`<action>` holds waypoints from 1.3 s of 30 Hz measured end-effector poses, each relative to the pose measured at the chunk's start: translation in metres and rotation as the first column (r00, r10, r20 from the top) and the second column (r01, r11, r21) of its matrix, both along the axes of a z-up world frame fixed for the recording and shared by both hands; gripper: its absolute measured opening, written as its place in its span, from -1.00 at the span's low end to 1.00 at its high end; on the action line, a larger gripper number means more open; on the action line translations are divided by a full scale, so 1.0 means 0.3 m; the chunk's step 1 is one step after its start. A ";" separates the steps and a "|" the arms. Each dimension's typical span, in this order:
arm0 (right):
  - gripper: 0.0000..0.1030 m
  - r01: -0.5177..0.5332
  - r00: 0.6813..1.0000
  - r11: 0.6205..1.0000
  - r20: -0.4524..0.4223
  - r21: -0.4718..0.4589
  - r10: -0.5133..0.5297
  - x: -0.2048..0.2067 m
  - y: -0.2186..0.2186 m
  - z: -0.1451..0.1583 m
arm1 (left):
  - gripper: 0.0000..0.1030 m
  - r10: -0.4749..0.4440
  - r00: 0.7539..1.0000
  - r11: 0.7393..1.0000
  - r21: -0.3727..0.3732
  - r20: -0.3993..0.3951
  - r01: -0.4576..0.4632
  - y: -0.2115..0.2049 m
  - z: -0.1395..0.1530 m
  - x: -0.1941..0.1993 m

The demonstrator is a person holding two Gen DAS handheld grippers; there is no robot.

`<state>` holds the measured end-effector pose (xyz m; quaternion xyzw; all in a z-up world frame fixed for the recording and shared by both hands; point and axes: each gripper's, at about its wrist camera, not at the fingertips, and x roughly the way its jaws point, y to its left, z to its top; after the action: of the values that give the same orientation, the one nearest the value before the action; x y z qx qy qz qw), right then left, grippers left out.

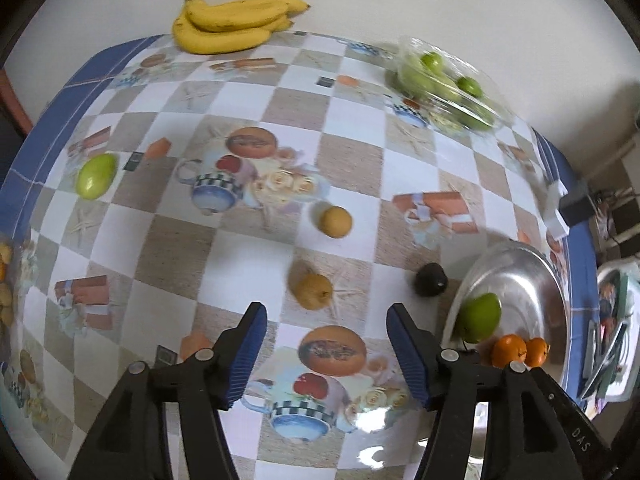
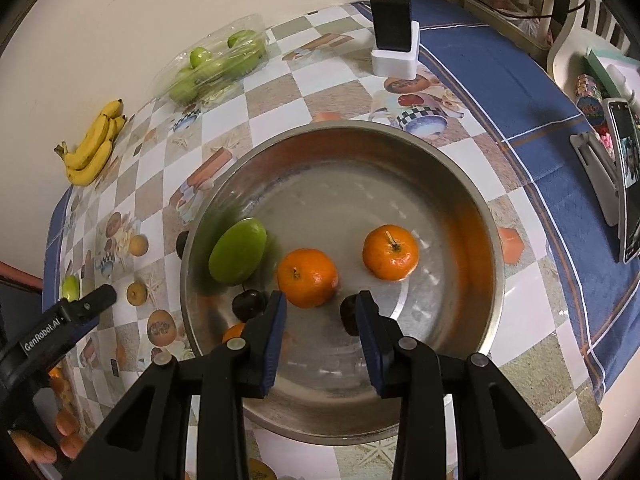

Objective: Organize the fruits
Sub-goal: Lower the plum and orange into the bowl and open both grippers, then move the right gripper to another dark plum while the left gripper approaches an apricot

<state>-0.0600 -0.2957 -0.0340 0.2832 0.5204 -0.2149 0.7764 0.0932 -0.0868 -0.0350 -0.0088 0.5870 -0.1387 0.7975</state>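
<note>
A steel bowl (image 2: 460,184) holds a green mango (image 2: 238,256), two tangerines (image 2: 307,277) (image 2: 390,252) and two dark plums (image 2: 249,304). My right gripper (image 2: 321,312) is open and empty above the bowl's near side. My left gripper (image 1: 325,326) is open and empty over the table, just short of a brown pear-like fruit (image 1: 314,290). A second brown fruit (image 1: 337,221), a dark plum (image 1: 430,279) and a green mango (image 1: 96,176) lie loose on the table. The bowl (image 1: 520,264) is at the left gripper's right.
A bunch of bananas (image 1: 232,20) lies at the far table edge. A clear plastic box of green fruit (image 1: 448,84) stands at the back. A black charger on a white block (image 2: 394,40) and a phone on a stand (image 2: 626,184) stand to the right.
</note>
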 end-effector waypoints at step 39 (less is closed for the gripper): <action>0.95 -0.114 0.989 0.987 0.078 -0.112 0.123 0.098 0.090 0.011 | 1.00 0.134 0.989 0.988 0.070 0.067 -0.138 0.133 -0.035 0.065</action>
<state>-0.0306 -0.2686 -0.0308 0.2187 0.4908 -0.1839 0.8231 0.1126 -0.0469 -0.0454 -0.0147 0.5646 -0.0621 0.8229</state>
